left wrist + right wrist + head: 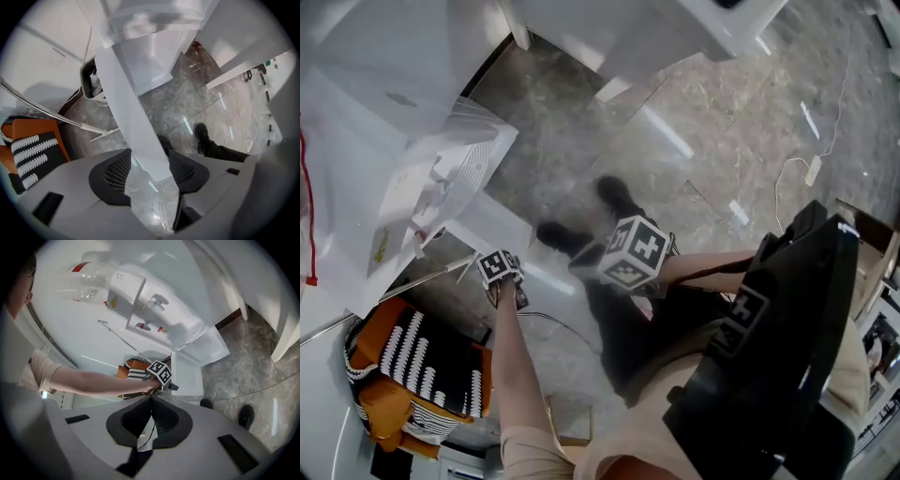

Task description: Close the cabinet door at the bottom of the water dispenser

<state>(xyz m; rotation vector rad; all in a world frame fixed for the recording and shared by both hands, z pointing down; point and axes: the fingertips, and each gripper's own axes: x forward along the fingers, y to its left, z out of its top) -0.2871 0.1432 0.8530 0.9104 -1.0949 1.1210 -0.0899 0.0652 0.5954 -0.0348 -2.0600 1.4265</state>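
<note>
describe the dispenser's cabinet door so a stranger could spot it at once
Find the white water dispenser with the clear bottle on top. At its base, below the taps, the cabinet door is a plain white panel. Unlike the rest of the casing it stands swung open, next to the orange striped bag.

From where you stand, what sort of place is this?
Probably an office or break-room corner: a white water dispenser with a clear bottle on top, standing against a plain wall on a polished stone floor.

The cabinet door point(126, 108) is white, the floor point(722, 141) veined grey, the bag point(412, 366) orange with white-on-black stripes.
</note>
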